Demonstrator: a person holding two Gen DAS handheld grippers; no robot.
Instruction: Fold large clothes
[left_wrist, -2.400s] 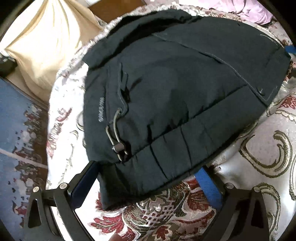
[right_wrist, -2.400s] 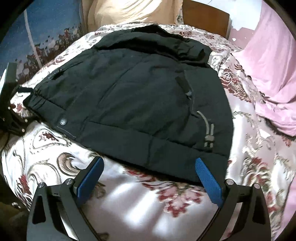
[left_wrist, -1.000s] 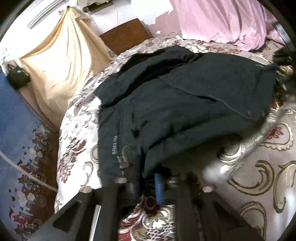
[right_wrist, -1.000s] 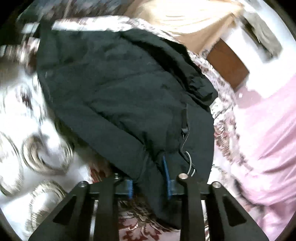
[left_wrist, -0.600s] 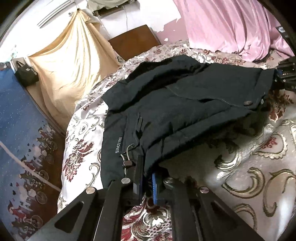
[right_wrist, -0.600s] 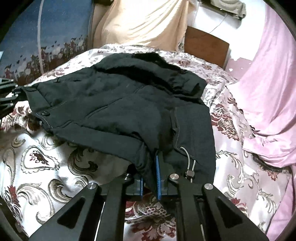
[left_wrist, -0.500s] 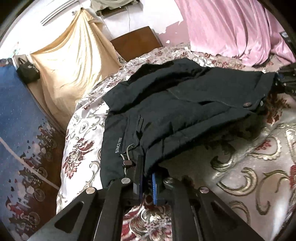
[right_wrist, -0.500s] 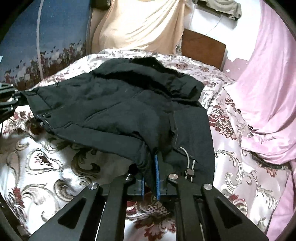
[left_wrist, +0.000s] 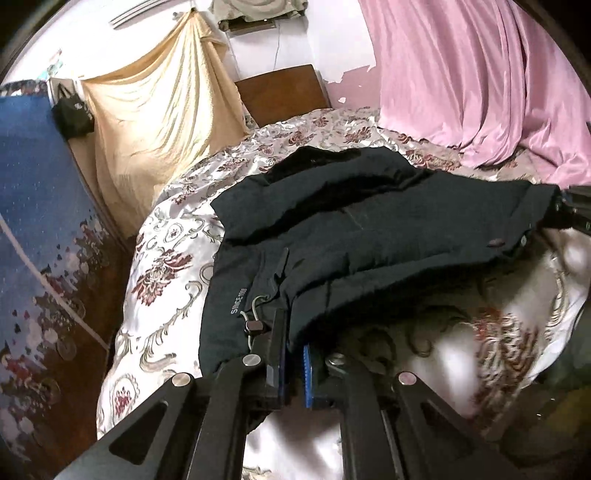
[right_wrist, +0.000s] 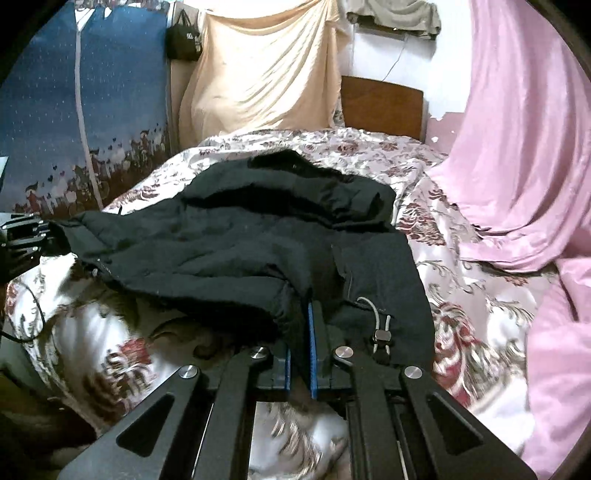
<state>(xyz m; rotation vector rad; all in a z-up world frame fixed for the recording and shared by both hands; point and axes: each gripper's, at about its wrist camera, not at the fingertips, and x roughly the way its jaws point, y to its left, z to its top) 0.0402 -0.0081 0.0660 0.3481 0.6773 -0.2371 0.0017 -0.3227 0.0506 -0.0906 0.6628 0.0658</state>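
Partly blurred bedspread (left_wrist: 461, 343) beneath jacket (left_wrist: 388, 236)

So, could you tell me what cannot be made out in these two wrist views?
- Left wrist view: the bedspread under the lifted jacket hem is blurred and shadowed.
- Left wrist view: the right gripper is cut off by the edge.
- Right wrist view: the left gripper is dark and partly cut off.
- Both views: the jacket's underside is hidden by its own fabric.

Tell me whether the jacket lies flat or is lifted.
Lifted at the hem: both tools pinch the jacket, raising its edge off the bedspread.
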